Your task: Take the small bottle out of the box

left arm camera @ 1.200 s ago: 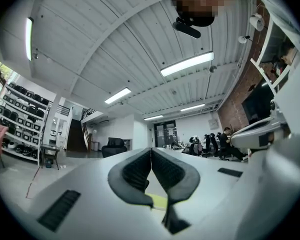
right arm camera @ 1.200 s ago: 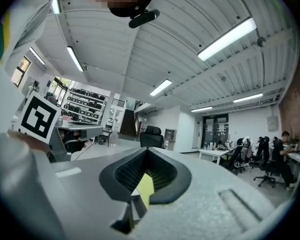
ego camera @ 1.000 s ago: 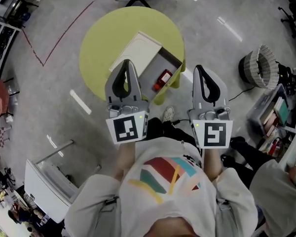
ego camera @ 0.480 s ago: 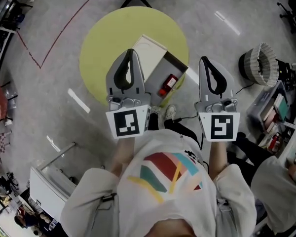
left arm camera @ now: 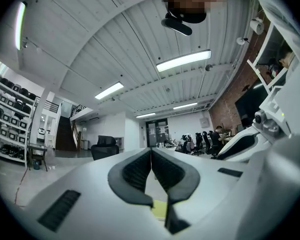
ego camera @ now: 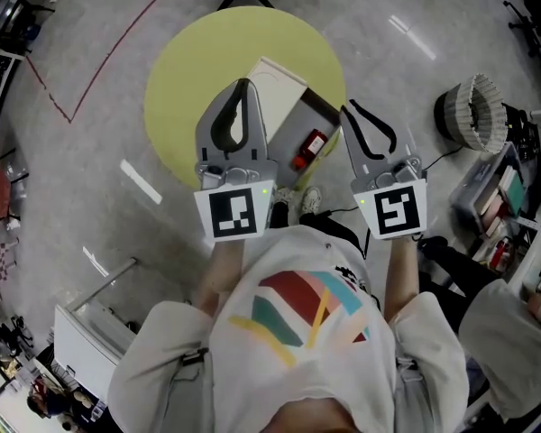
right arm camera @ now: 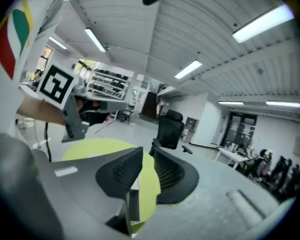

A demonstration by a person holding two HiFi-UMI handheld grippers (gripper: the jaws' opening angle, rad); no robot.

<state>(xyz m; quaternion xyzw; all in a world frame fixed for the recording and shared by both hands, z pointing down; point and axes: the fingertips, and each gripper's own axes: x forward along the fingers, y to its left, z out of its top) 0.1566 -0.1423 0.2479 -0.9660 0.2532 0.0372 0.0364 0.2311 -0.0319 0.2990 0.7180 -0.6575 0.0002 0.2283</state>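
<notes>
A flat box (ego camera: 290, 120) lies open at the near edge of the smooth round yellow-green table (ego camera: 180, 70), and the red bottle (ego camera: 308, 148) lies in its grey tray (near end). The left gripper (ego camera: 244, 84) hangs over that edge, jaws together, empty. The right gripper (ego camera: 346, 107), just off the rim, is opening its ribbed jaws a crack on nothing.

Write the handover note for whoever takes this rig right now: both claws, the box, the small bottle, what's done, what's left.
Left claw: jaws together, empty, raised near the box.
Right claw: jaws opening, nothing between them, touching nothing.
Box: open on the yellow table, white flap folded back.
Small bottle: red, lying inside the box.
Done: nothing yet.
Left: reach in, grip the bottle, lift it out.
</notes>
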